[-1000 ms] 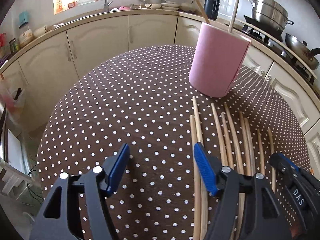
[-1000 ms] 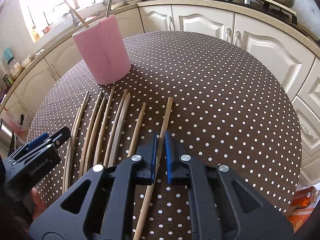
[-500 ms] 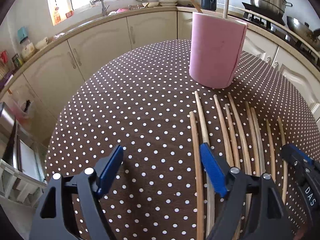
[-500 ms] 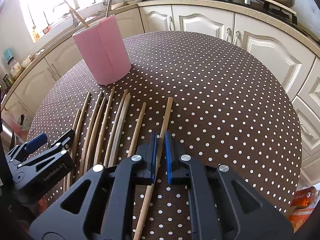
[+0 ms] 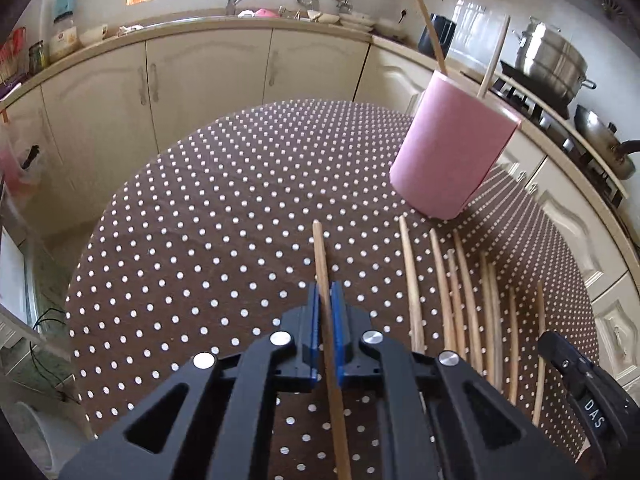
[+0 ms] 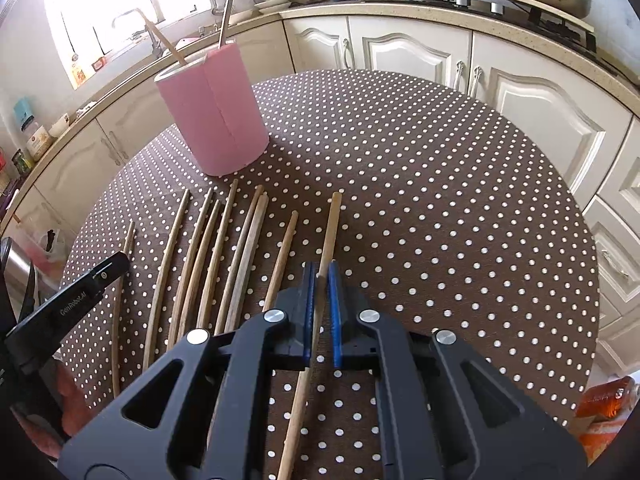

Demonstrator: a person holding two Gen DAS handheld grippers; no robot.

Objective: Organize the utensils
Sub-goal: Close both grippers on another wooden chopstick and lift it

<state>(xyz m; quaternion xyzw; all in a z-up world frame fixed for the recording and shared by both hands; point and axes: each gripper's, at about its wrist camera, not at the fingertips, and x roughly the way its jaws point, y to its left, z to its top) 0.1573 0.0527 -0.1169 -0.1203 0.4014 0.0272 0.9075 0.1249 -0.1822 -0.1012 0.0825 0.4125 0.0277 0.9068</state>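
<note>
Kitchen cabinets curve behind the dotted tablecloth [image 5: 192,240]. Left gripper [image 5: 325,300] has just been closing and now clamps one chopstick [image 5: 320,252]; right gripper [image 6: 319,280] pinches another chopstick [image 6: 330,228]. Both sticks probably rest on the cloth. Lift each straight up, then tip it into the pink holder [image 6: 216,120]. Loose chopsticks [image 6: 216,248] lie between.

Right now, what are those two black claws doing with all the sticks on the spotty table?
A person is tidying wooden chopsticks into the tall pink holder, where two already stand. The left claw has just been closing and now pinches one chopstick at the left end of the row. The right claw is shut on another chopstick at the right end. The other chopsticks lie side by side on the brown polka-dot tablecloth.
</note>
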